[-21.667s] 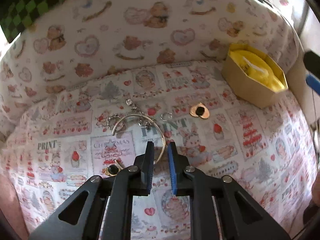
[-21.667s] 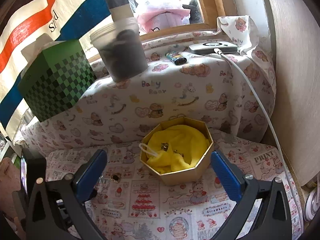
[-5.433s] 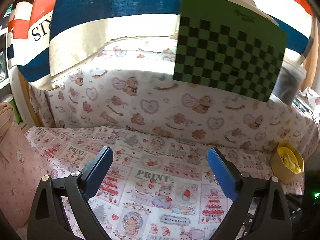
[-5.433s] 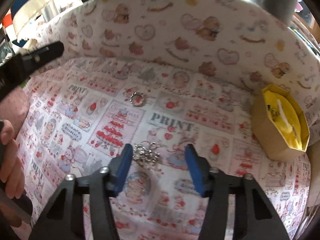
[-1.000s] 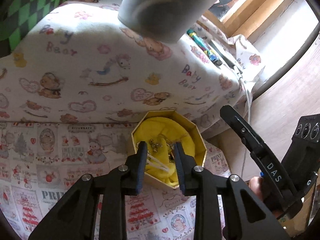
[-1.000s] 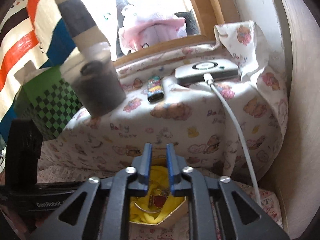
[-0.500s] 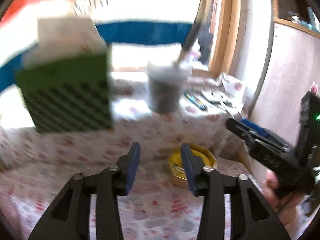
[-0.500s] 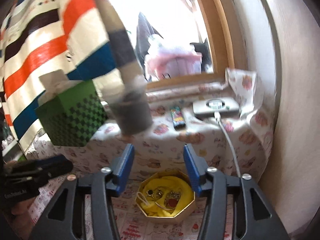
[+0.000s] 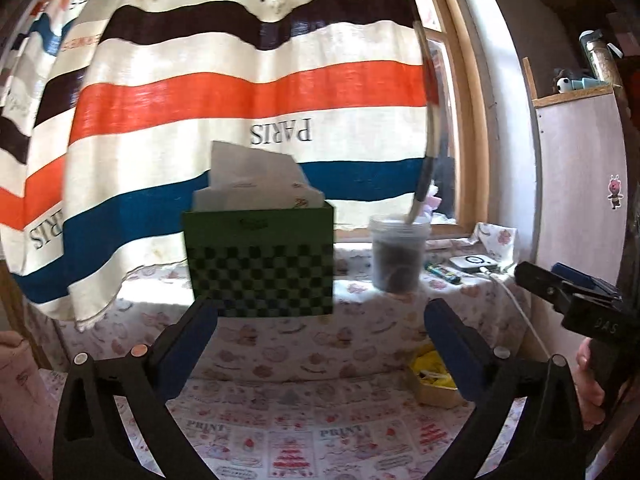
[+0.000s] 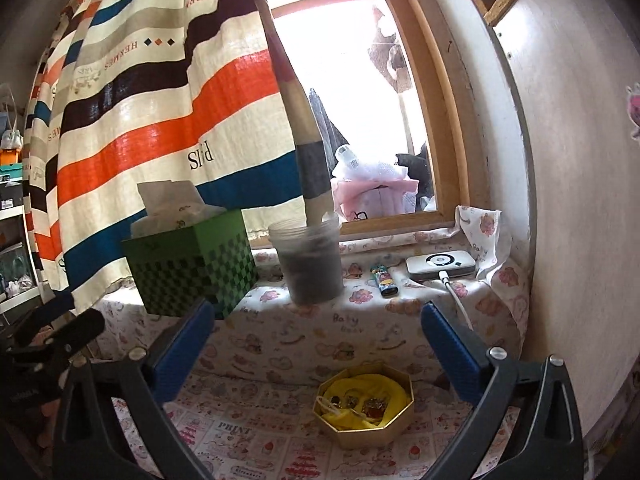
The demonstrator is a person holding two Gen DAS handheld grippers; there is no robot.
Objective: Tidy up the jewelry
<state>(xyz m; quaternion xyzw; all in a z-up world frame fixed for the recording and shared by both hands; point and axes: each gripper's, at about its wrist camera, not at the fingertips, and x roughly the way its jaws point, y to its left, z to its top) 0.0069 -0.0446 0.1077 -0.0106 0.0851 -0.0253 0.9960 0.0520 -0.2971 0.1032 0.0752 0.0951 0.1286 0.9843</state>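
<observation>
A gold octagonal box point(image 10: 366, 410) with a yellow lining stands on the printed cloth point(image 10: 256, 440) and holds several small jewelry pieces point(image 10: 362, 402). It also shows in the left wrist view point(image 9: 434, 380), partly behind my left finger. My left gripper point(image 9: 320, 354) is wide open and empty, raised well back from the box. My right gripper point(image 10: 314, 354) is wide open and empty, high above the box. The right gripper's body shows in the left wrist view point(image 9: 576, 300), held by a hand.
On the cloth-covered ledge stand a green checkered tissue box point(image 10: 192, 268), a clear cup point(image 10: 308, 260), a lighter point(image 10: 384, 280) and a white device point(image 10: 440, 265) with a cable. A striped curtain point(image 9: 240, 100) hangs behind, a wall panel point(image 10: 560, 200) is right.
Both grippers have pulled up and back from the box and opened wide. The jewelry pieces they had over the box now lie in it.
</observation>
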